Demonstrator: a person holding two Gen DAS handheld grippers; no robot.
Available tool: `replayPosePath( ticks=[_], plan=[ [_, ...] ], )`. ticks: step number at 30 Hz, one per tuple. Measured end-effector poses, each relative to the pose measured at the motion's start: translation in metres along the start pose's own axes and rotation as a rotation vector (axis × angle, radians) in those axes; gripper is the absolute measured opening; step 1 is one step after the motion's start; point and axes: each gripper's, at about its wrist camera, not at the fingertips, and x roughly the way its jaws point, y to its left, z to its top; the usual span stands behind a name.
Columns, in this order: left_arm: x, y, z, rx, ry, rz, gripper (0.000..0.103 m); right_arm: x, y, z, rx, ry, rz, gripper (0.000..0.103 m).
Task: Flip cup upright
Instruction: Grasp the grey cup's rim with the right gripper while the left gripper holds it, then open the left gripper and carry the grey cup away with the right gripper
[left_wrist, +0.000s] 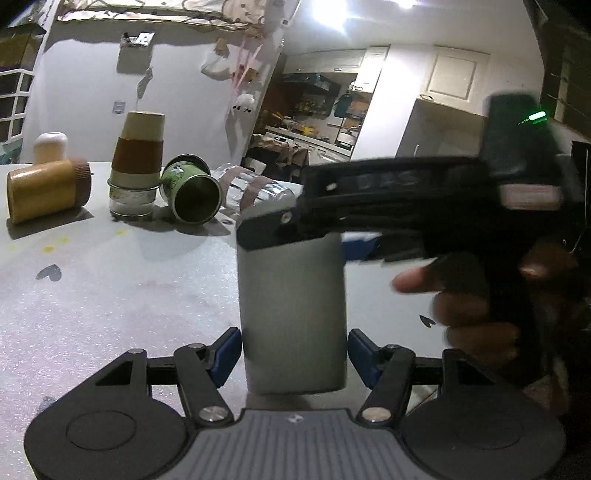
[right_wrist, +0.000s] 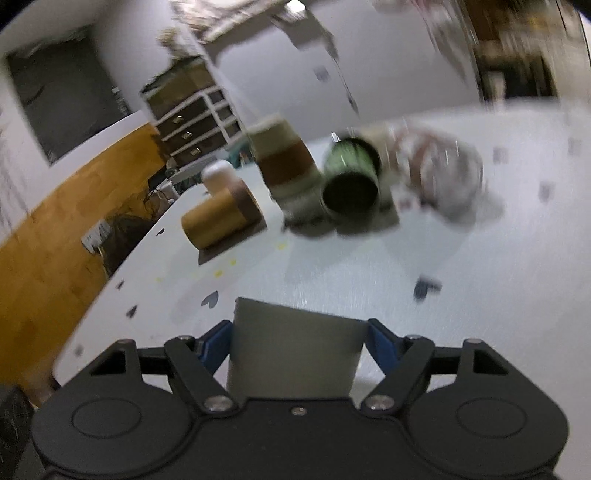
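A plain grey cup (left_wrist: 291, 314) stands on end between the blue pads of my left gripper (left_wrist: 293, 350), which touch its lower sides. My right gripper (left_wrist: 291, 229) comes in from the right and clamps the cup's upper part. In the right wrist view the same grey cup (right_wrist: 295, 350) sits between my right gripper's (right_wrist: 299, 343) blue pads (right_wrist: 216, 343), just above the white table (right_wrist: 480, 277). I cannot see the cup's open end, so which way up it is I cannot tell. The right wrist view is motion-blurred.
At the table's back lie a yellow-brown cup (left_wrist: 48, 188) on its side, a beige-and-brown cup (left_wrist: 138, 151) upside down on a glass, a green tin cup (left_wrist: 190, 192) on its side and a clear glass (left_wrist: 255, 188) on its side. The table edge (right_wrist: 110, 273) is left.
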Motion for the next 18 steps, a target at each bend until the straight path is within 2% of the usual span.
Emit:
replayPosePath(
  ticks=[5, 7, 13, 16, 18],
  plan=[
    [0.007, -0.005, -0.006, 0.040, 0.005, 0.024, 0.064, -0.029, 0.030, -0.011, -0.201, -0.071, -0.041, 0.075],
    [0.008, -0.005, -0.008, 0.050, 0.003, 0.026, 0.064, -0.035, 0.034, -0.016, -0.220, -0.067, -0.013, 0.076],
    [0.011, -0.009, -0.013, 0.094, -0.018, 0.050, 0.064, -0.040, 0.038, -0.023, -0.238, -0.075, -0.022, 0.076],
    [0.018, -0.009, -0.015, 0.108, -0.010, 0.115, 0.065, -0.040, 0.040, -0.026, -0.254, -0.087, -0.032, 0.075],
    [0.021, -0.006, -0.017, 0.086, -0.002, 0.139, 0.076, -0.040, 0.037, -0.027, -0.266, -0.112, -0.043, 0.074]
  ],
)
